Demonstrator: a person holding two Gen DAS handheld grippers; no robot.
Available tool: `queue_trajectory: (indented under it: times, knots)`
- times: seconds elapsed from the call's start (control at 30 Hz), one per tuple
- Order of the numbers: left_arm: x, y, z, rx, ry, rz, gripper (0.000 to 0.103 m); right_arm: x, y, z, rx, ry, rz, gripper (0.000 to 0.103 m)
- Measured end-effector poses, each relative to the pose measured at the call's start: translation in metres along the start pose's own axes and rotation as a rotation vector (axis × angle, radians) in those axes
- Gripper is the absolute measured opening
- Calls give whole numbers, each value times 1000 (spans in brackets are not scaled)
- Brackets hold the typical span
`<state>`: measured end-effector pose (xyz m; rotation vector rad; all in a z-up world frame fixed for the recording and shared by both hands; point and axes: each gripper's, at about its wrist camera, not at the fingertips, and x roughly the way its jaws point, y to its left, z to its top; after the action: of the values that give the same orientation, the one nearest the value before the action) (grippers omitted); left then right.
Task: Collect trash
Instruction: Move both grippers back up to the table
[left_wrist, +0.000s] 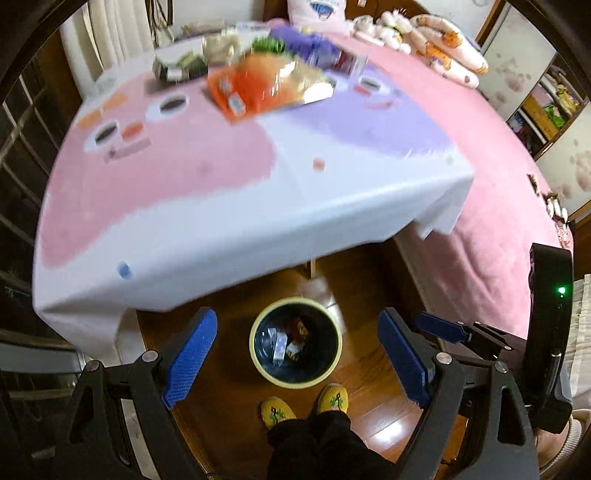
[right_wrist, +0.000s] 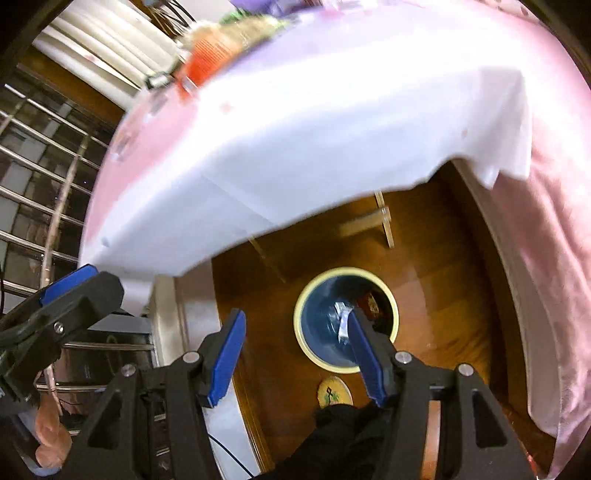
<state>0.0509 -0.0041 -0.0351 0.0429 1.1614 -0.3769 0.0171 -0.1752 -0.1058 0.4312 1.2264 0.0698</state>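
Note:
A round bin (left_wrist: 295, 378) with a cream rim and dark blue inside stands on the wood floor, holding several wrappers. It also shows in the right wrist view (right_wrist: 312, 345). My left gripper (left_wrist: 295, 354) is open and empty, held high above the bin. My right gripper (right_wrist: 295, 354) is open and empty, also above the bin; its blue finger (left_wrist: 441, 326) shows at the right of the left wrist view. Trash lies at the far side of the table: an orange packet (left_wrist: 245, 86), a purple wrapper (left_wrist: 306, 44) and several others.
The table (left_wrist: 221, 206) has a white, pink and lilac cloth hanging over its near edge. A bed with a pink cover (left_wrist: 491, 184) is at the right. The person's yellow slippers (left_wrist: 277, 410) stand by the bin. A metal window grille (right_wrist: 33, 177) is at the left.

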Motion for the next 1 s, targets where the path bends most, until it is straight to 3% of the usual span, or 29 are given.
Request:
queue_trajectory:
  times: [0.27, 0.5, 0.7, 1.0]
  knots:
    - [-59, -4, 29, 72, -117, 23, 88, -69, 36, 32, -42, -145, 5, 58]
    - [-92, 3, 56, 66, -198, 33, 88, -99, 57, 61, -95, -234, -14, 58]
    - [-86, 10, 73, 39, -192, 44, 88, -106, 68, 89, -155, -266, -8, 58]
    - [-50, 36, 119, -134, -209, 54, 88, -73, 59, 165, -257, -204, 25, 58]
